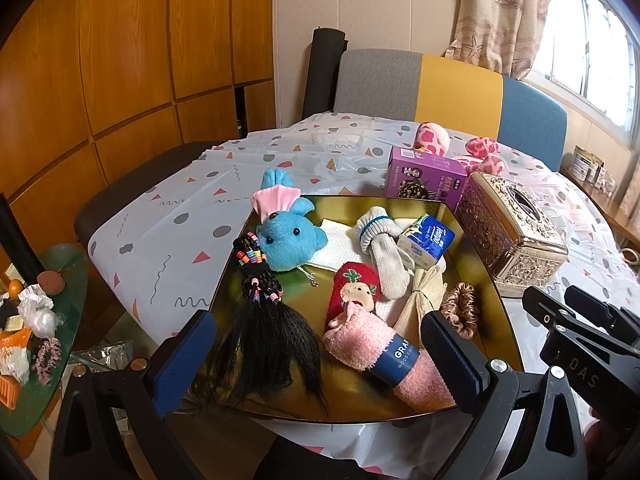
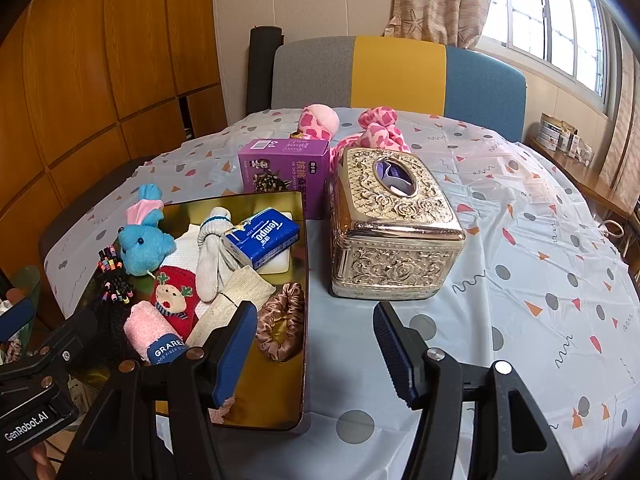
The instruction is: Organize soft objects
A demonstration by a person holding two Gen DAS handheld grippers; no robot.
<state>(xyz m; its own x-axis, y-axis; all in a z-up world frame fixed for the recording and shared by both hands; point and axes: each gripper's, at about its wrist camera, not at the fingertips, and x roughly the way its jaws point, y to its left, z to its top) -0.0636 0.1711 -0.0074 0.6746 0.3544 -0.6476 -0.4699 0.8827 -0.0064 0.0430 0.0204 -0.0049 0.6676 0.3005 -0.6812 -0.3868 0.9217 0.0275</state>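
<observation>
- gold tray (image 1: 496, 312) on the patterned tablecloth (image 2: 520, 280), holds most of the soft stuff
- left gripper (image 1: 320, 356) jaws wide, nothing clamped; hangs over the tray's near edge, black hairpiece with coloured beads (image 1: 264, 320) and rolled pink towel with navy band (image 1: 376, 348) lie between the pads in view, contact can't be told
- right gripper (image 2: 316, 348) jaws parted about halfway, empty; left pad over the tray's right edge, right pad over bare cloth
- blue plush toy (image 1: 288, 236) at tray's far left corner, its tail end sticking out over the rim
- red sock with cartoon face (image 1: 356, 288) mid-tray, under the far end of the pink towel
- white sock bundle with teal band (image 1: 384, 252) just right of the plush, leaning against the blue Tempo tissue pack (image 1: 428, 240)
- beige woven strip (image 2: 240, 292) and brown satin scrunchie (image 2: 280, 324) at tray's near right
- ornate gold tissue box (image 2: 392, 224) just beside the tray on the right, outside it
- purple carton (image 2: 284, 172) behind the tray, touching the tissue box
- pink spotted plush (image 2: 376, 128) behind the carton, outside the tray
- grey-yellow-blue chair (image 2: 400, 72) at the far side of the table
</observation>
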